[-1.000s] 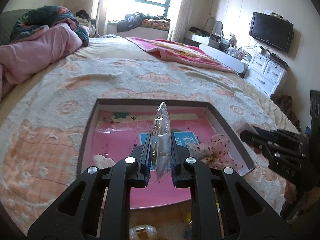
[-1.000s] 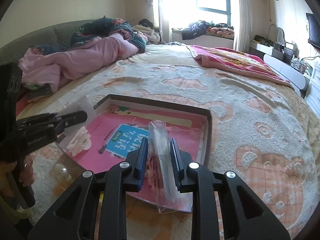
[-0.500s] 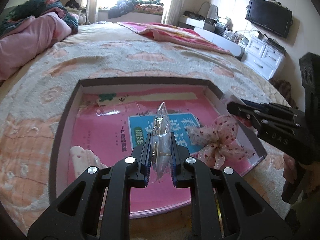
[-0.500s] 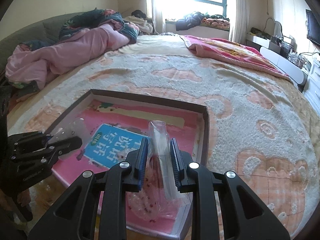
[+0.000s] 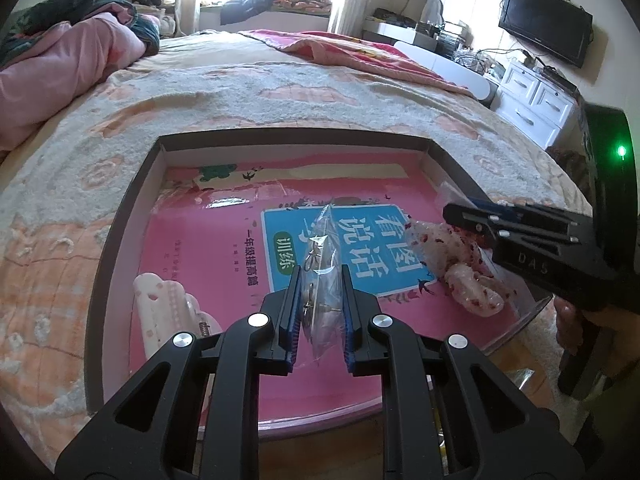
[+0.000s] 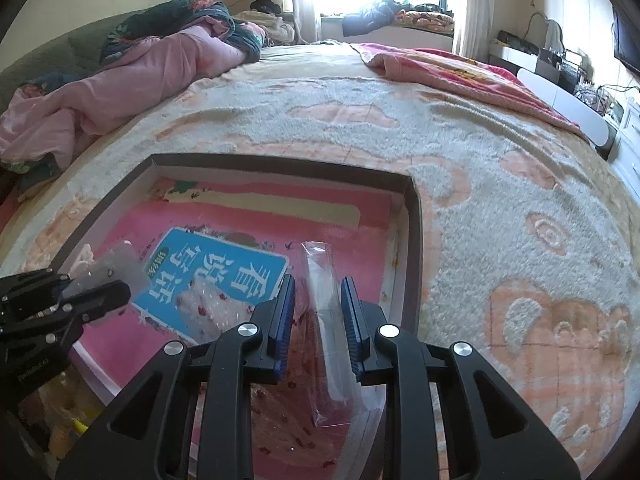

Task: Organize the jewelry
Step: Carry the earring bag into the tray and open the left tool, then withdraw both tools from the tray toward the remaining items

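A dark-rimmed shallow box lies on the bed with a pink book inside it. My left gripper is shut on a small clear bag holding metal jewelry, above the book. My right gripper is shut on a clear plastic sleeve at the box's right side. It also shows in the left wrist view. A pink dotted fabric bow lies on the book under it. A pale pink hair clip lies at the box's left.
The box sits on a beige and orange fleecy blanket. A pink quilt is heaped at the far left, a red blanket at the far right. White drawers and a TV stand beyond the bed.
Both grippers have moved forward and down over the box. The right gripper now reaches over the bow at the box's right edge. Both still hold their bags.
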`<state>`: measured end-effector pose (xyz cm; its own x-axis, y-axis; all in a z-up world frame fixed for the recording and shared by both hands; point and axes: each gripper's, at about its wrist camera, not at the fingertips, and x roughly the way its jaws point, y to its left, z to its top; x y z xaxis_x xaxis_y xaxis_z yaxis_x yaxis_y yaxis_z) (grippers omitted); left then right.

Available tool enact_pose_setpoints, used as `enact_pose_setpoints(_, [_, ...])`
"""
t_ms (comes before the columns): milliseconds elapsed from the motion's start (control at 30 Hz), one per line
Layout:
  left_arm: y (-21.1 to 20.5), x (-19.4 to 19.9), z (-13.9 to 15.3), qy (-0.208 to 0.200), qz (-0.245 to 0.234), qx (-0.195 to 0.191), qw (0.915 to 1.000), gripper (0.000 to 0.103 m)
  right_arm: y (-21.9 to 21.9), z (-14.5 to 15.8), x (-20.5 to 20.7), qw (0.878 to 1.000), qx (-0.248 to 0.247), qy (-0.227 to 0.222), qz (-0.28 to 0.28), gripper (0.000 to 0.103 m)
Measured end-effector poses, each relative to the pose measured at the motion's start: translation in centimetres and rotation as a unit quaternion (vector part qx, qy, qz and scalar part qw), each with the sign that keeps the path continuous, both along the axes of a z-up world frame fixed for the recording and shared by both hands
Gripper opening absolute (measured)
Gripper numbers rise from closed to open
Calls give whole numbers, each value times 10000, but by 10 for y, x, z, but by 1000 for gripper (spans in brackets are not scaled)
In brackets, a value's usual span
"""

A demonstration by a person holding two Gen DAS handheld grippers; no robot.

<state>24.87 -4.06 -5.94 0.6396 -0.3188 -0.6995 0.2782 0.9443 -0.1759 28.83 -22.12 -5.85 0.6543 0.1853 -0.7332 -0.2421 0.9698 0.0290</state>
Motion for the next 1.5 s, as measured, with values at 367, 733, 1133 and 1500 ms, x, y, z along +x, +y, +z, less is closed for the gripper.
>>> enact_pose_setpoints(367, [-3,-2,0,-40,1,182,9998,10,-20,11,-20,9991,255,-235,-245,47])
enact_pose_setpoints(733, [-3,-7,2,-35,39,134,9999,24,-34,24,-51,9971,430,-442,-443,73])
enact_pose_setpoints(1133, [8,-30,30,-357,314,-57,9989,59,-44,45,-80,9949,484,-696,-542,84])
enact_pose_setpoints(1500, [23,-64,55,-715,561,-136,9958,77,-47,62,-109,9937,509,-884,-459,84])
